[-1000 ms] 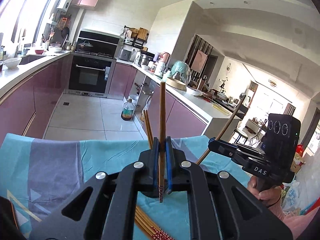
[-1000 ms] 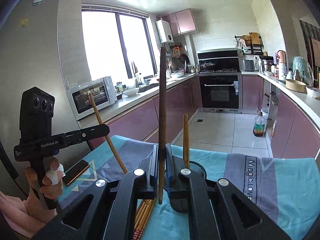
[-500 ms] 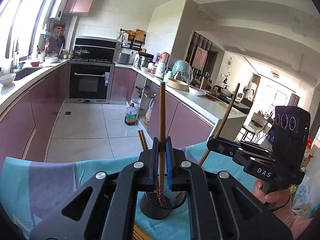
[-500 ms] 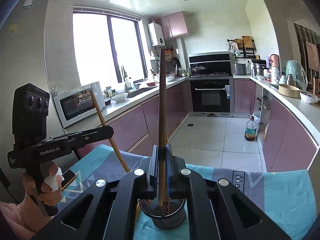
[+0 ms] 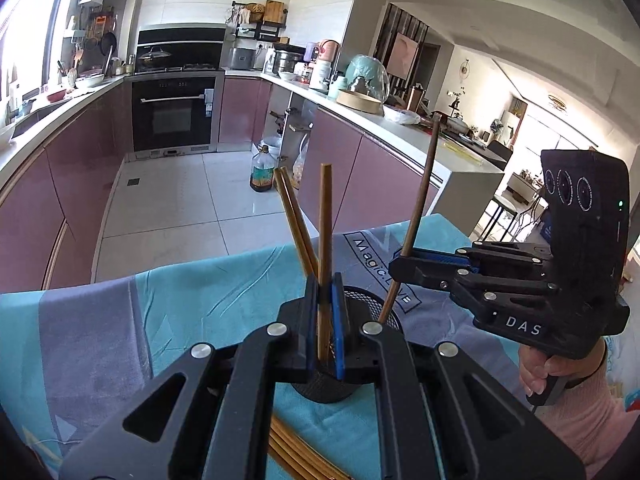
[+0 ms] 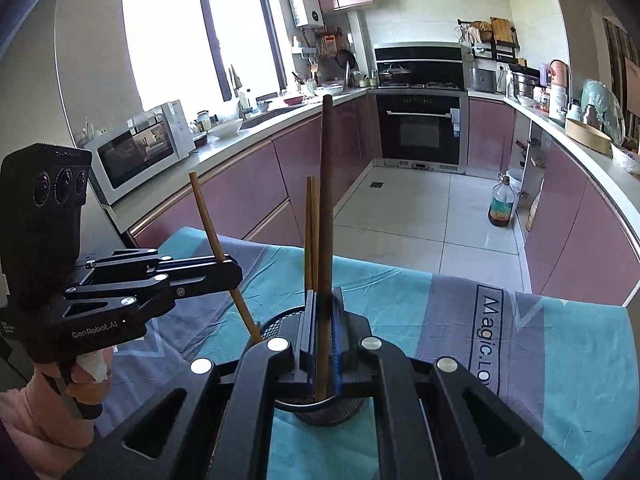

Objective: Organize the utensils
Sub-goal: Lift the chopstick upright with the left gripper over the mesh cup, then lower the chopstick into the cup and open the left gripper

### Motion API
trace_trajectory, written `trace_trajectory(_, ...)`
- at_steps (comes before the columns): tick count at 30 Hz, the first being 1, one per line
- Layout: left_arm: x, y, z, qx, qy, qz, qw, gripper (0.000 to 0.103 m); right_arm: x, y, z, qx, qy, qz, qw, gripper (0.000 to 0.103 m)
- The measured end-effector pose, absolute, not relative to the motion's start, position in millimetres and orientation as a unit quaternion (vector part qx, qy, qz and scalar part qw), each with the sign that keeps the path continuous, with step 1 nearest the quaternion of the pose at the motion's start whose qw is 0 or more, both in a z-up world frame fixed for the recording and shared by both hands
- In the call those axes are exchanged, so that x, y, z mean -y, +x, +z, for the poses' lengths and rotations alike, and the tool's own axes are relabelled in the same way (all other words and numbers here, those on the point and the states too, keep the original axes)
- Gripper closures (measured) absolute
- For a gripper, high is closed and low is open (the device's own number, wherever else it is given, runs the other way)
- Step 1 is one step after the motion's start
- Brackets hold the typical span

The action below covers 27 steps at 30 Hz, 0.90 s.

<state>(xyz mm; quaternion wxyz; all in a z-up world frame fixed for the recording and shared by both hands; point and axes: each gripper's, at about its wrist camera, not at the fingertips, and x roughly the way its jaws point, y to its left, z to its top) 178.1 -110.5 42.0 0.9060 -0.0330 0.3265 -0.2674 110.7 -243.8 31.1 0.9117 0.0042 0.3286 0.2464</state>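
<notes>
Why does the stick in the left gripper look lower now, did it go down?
Yes. The left gripper has lowered its chopstick toward the mesh holder on the tablecloth; earlier its tip hung above loose chopsticks, now it is inside the holder.

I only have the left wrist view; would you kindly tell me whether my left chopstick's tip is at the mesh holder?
Observer: Yes. In the right wrist view, the left claw's light chopstick slants down to the left rim of the mesh holder.
Operator: And how does the other chopstick stand?
Observer: The right claw grips the dark chopstick upright, with its lower end down in the holder.
</notes>
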Motion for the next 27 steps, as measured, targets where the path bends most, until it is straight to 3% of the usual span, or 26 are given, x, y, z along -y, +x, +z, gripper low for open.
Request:
trace_trajectory(13, 110, 200, 33, -0.341, -0.052, -0.253, 0.904, 0.093, 244, 128, 26, -0.344, 0.017, 0.232, 0.91, 0.095)
trace_trajectory(20, 99, 193, 31, -0.333, -0.063, -0.237, 0.911, 0.089, 246, 119, 28, -0.331, 0.026, 0.235, 0.914, 0.086)
trace_trajectory(25, 92, 180, 28, -0.321, -0.063, -0.228, 0.917, 0.082, 244, 106, 30, -0.321, 0.023, 0.248, 0.914, 0.081)
trace_trajectory(27, 90, 174, 29, -0.313, -0.061, -0.224, 0.921, 0.075, 242, 99, 34, -0.314, 0.021, 0.256, 0.914, 0.08)
